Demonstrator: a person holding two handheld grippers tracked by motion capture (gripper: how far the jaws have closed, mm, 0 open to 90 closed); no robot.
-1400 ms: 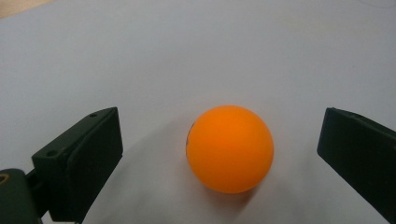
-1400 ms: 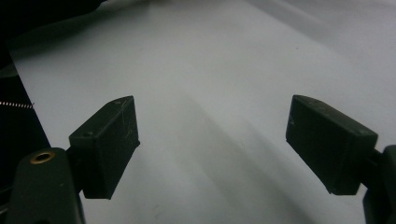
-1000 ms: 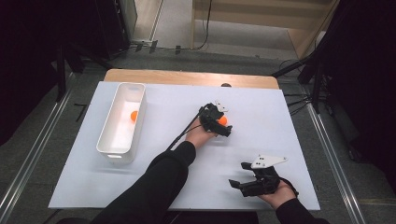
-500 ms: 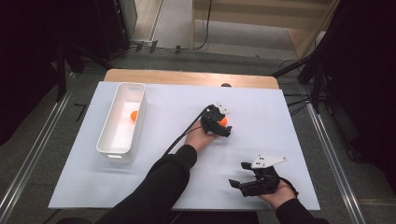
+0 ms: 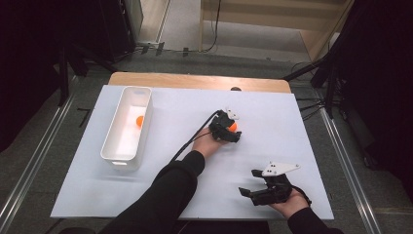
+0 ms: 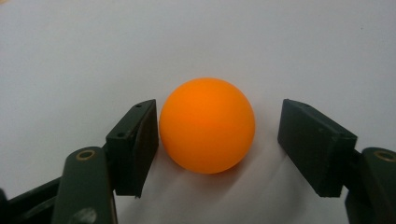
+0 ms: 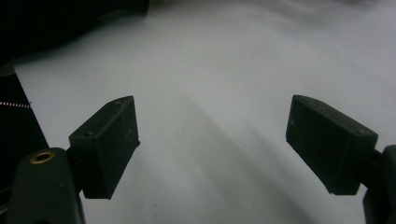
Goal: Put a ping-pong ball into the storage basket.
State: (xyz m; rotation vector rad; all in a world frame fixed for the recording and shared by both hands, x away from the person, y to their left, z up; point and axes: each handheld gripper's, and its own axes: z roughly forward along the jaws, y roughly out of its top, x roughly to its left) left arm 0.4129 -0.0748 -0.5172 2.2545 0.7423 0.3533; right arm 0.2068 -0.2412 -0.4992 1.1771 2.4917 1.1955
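An orange ball (image 6: 207, 125) lies on the white table sheet (image 5: 272, 122) between the jaws of my left gripper (image 6: 220, 129). The jaws have just been closing around it. The left pad (image 6: 145, 140) is at the ball's side, while a gap remains between the ball and the right pad (image 6: 310, 140). From above, the left gripper (image 5: 229, 130) reaches over the ball (image 5: 234, 126) near the table's middle. My right gripper (image 5: 251, 183) rests near the front right edge, its jaws wide open (image 7: 210, 140) with nothing between them.
A white rectangular bin (image 5: 109, 146) stands at the left of the sheet with a second orange ball (image 5: 140, 121) inside. The left gripper's cable (image 5: 195, 136) trails toward the forearm. A wooden strip (image 5: 195, 80) runs along the table's far edge.
The left gripper's jaws have drawn in around the orange ball. Neither hand has shifted on the table.
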